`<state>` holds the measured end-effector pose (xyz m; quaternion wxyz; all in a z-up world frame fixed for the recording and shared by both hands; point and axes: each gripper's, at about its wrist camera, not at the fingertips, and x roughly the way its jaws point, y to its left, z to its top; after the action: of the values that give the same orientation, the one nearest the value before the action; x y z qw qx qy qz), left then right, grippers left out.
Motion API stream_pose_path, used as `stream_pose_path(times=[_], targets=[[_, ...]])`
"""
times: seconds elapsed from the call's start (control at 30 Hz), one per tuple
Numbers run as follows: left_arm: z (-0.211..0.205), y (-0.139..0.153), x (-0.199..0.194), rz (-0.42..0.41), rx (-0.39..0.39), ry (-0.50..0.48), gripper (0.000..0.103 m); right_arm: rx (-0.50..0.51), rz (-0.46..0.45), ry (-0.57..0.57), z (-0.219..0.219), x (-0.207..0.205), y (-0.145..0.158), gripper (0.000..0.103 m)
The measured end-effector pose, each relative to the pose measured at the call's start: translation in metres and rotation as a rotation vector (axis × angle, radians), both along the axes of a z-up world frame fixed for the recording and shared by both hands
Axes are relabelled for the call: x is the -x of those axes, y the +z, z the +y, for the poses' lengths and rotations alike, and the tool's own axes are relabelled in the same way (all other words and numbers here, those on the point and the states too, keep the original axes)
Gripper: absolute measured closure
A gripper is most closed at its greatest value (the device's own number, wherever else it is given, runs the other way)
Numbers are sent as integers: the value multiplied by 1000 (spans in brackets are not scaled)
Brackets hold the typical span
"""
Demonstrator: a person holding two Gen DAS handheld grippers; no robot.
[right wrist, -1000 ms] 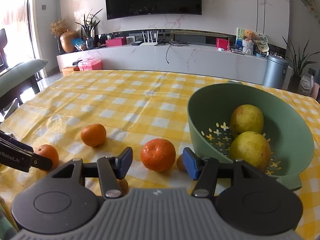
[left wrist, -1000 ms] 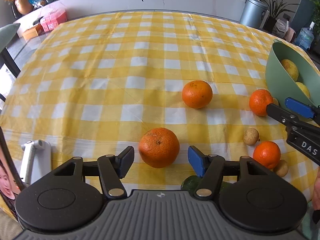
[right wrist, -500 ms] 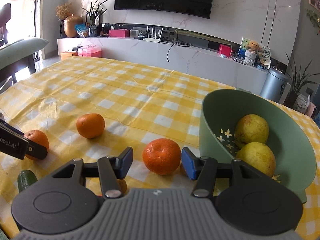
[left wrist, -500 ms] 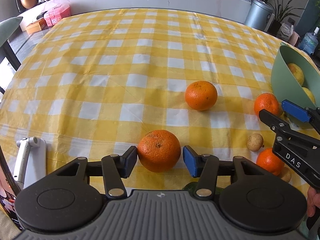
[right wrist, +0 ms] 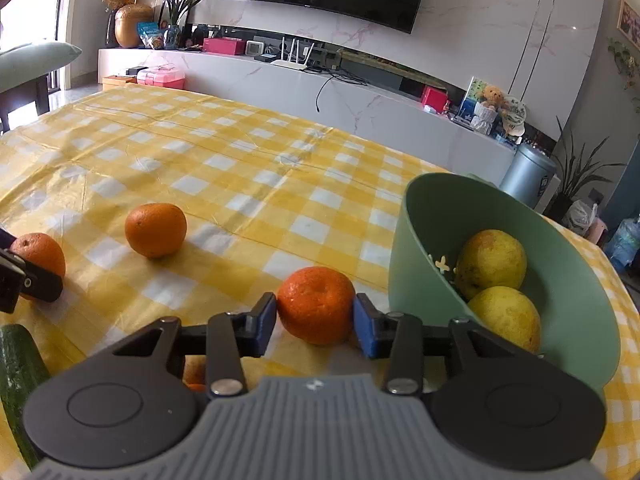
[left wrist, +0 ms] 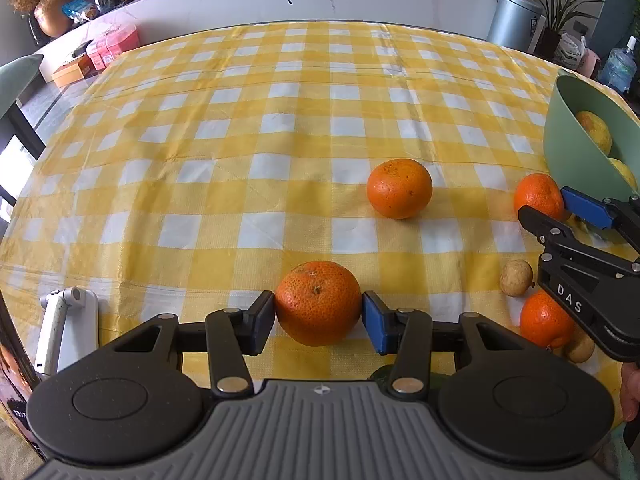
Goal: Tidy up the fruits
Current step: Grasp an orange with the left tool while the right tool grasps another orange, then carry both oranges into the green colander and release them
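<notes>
An orange lies on the yellow checked cloth between my left gripper's pads. The jaws are closing and both pads touch its sides. A smaller orange sits beside the green bowl, between the pads of my right gripper. These jaws are closing too, and both pads touch the fruit. The left wrist view shows that same orange and the right gripper at the far right. A third orange rests free on the cloth. Two yellow fruits lie in the tilted bowl.
A small orange and small brown fruits lie under the right gripper's body. A cucumber is at the near left edge. A white holder stands at the table's left corner. The far cloth is bare.
Both grippers' jaws have narrowed from wide apart to touching their oranges. The right gripper has edged forward and down toward its orange and rolled slightly. The left has stayed in place.
</notes>
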<state>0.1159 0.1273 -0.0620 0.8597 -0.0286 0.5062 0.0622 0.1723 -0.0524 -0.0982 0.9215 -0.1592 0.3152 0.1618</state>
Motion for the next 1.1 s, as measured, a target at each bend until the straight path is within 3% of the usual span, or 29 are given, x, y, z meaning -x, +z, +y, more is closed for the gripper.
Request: stream_pose_path(times=[0.23,0.53,0.8,1.1], targets=[[0,3,2,-14,-8,-2,51,-27,13,8,-4,0,4,66],[-9,22,9,-74,-20,-9,51,-65,-34,51,-9,13,24,66],[-36,55,11,-146,12,-62,51,-156,-80,77,-28,25,57,66],[-76,85,1,-217,50,-134,51,-221,-151,32,-69,30,93,66]])
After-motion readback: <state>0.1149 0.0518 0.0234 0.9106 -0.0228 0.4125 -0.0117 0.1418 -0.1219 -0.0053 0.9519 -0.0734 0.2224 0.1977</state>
